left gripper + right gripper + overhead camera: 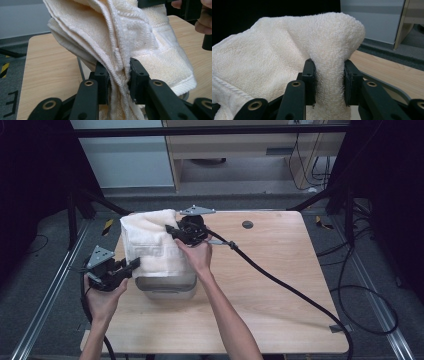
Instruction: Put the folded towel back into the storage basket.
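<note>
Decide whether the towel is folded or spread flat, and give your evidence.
Folded. The towel shows several stacked layers and hems between the left gripper jaws, and hangs bunched between both grippers above a grey tub.

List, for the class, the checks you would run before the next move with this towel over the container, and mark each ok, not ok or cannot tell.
1. Left hand-held gripper has the towel: ok, its jaws pinch a bunched, hemmed edge.
2. Right hand-held gripper has the towel: ok, its jaws clamp a thick fold.
3. Towel is off the table: ok, it hangs between the two grippers.
4. Towel sits above the grey container: ok in the high view, where it covers the container's far side.
5. Container is empty: cannot tell, the towel hides its inside.
6. Cable is clear of the container: ok, it trails off to the right.
</note>
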`<action>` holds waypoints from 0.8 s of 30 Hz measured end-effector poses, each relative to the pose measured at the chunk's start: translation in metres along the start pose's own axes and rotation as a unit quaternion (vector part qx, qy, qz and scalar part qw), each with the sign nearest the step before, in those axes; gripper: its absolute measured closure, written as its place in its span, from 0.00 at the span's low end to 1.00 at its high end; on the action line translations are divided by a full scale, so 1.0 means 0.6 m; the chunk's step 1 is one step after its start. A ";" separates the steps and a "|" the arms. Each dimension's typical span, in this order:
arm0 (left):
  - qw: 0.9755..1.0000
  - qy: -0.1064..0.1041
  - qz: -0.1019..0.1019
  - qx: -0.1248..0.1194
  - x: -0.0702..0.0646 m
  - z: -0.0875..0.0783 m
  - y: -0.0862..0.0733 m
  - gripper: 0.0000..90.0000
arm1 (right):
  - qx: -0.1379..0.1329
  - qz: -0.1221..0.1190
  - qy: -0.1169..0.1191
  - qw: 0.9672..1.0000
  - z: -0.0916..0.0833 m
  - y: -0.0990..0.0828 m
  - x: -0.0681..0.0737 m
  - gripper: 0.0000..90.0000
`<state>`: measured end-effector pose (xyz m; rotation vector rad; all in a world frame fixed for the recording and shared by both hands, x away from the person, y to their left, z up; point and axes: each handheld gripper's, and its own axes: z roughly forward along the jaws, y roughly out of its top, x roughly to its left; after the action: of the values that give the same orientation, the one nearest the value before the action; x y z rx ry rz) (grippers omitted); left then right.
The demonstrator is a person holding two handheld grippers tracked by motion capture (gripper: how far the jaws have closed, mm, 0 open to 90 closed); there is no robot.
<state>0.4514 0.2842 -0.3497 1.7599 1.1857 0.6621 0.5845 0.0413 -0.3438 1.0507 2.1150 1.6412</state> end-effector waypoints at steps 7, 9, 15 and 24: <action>1.000 0.001 -0.003 0.014 0.009 0.015 -0.012 0.79 | 0.015 0.002 -0.008 1.000 0.023 -0.022 -0.004 0.75; 1.000 -0.001 -0.004 0.019 0.010 0.024 -0.017 0.79 | 0.020 -0.001 -0.011 1.000 0.028 -0.027 -0.006 0.75; 1.000 -0.005 -0.006 0.031 0.013 0.040 -0.025 0.79 | 0.036 0.000 -0.020 0.999 0.037 -0.038 -0.014 0.75; 0.998 -0.017 -0.009 0.054 0.006 0.078 -0.041 0.79 | 0.070 0.009 -0.045 0.996 0.048 -0.066 -0.037 0.74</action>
<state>0.4798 0.2736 -0.3934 1.8402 1.2325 0.5650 0.6022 0.0434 -0.3945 1.1672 2.1928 1.4417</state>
